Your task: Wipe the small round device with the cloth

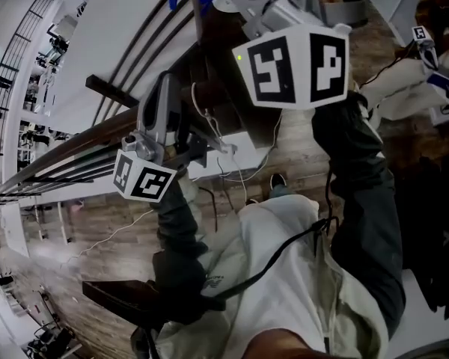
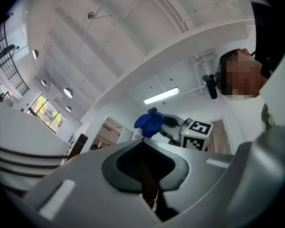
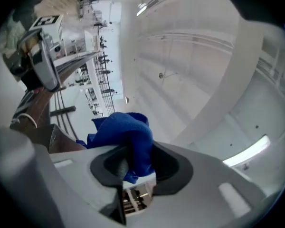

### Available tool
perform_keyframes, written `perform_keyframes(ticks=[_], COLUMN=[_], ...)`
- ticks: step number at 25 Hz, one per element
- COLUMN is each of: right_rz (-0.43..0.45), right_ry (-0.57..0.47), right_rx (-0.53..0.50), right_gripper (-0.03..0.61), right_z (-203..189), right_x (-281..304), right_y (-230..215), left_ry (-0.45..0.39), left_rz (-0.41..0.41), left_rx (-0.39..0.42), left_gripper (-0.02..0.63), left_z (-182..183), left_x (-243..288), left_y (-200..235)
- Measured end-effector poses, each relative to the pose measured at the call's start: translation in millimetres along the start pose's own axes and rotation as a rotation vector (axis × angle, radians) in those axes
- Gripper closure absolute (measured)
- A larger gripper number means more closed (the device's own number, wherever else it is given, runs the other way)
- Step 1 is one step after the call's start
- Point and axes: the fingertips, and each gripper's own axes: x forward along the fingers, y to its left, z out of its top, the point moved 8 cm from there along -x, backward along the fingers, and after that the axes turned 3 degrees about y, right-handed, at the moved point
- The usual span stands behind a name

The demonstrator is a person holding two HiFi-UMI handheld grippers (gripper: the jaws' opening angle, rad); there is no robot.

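Plainly, the cloth [image 3: 126, 137] was a soft, fuzzy blue fabric, bunched into rounded folds. It was pinched between the smooth grey jaws of the right gripper [image 3: 133, 161]. A crumpled lobe rose above the jaw tips and a short tail hung down into the dark, rubbery recess behind them. The left gripper [image 2: 143, 144] had its jaws pressed together with nothing between them, so only a thin slit showed in its matte grey body.

Both grippers were held up near each other, the right one higher. Each carried a white cube with black square markers, the right cube [image 1: 292, 66] looming larger than the left cube [image 1: 142, 174].

Beyond them stood the dark brown wooden desk [image 1: 209, 73], flat and straight-edged, with a thin white cable [image 1: 202, 107] looping across it. Which edge of the desk the cloth hung over could not be told. The person's pale, creased jacket [image 1: 284, 275] filled the lower part of the head view, above a floor of light wooden planks [image 1: 97, 230].
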Motion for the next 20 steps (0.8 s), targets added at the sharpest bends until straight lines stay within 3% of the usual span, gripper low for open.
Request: perform_keyframes(ticks=[4,9,15,20], right_rz=[-0.003,0.136,-0.002,0.139], right_ry=[0.068,0.129,0.140,0.266], right_rx=[-0.139,-0.219,-0.306,-0.352], right_gripper=[0.468,0.468,0.468,0.468], right_z=[4.6,11.1,49.4,51.1], right_x=[-14.1,-21.7,12.3,35.2], right_y=[33.1,69.6,48.3,74.7], left_ry=[0.000,0.012,0.010,0.006], left_rz=[-0.028,-0.005,0.034,0.048], left_rx=[0.018,-0.009,-0.010,0.000], left_gripper=[0.614,0.614,0.614,0.614], left_z=[0.9,-5.5,-4.5,-3.9], left_x=[4.5,-6.1,-15.0,-26.6], left_y=[-7.0,-3.4,3.7,3.3])
